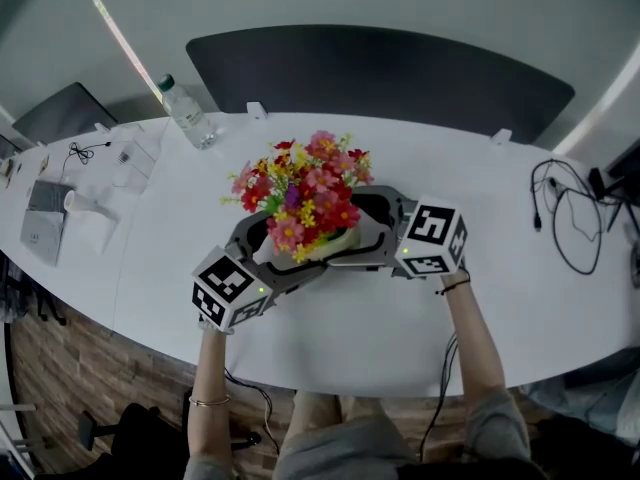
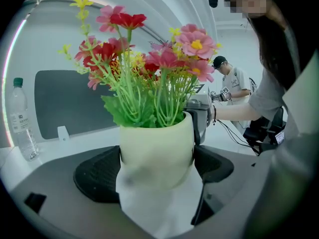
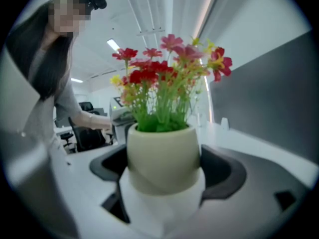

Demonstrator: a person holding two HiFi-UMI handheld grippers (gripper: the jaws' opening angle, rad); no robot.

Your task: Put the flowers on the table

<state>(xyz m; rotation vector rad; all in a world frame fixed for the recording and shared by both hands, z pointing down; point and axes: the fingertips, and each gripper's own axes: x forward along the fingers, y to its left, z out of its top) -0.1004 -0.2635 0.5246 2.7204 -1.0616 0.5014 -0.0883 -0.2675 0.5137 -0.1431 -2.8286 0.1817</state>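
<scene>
A curved white table (image 1: 400,318) spans the head view from 9 to 3 o'clock. A dark grey panel (image 1: 380,73) stands behind it at 12 o'clock. Wood-plank floor (image 1: 50,388) shows at 8 o'clock. A water bottle (image 1: 188,114) stands on the table at 11 o'clock, and black cables (image 1: 565,218) lie at 3 o'clock. A light strip (image 1: 115,33) runs diagonally at 11 o'clock.

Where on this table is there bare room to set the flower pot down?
Bare tabletop lies right of the flower pot, up to the cables, and along the near edge in front of it. The left end is crowded: water bottle, papers.
</scene>
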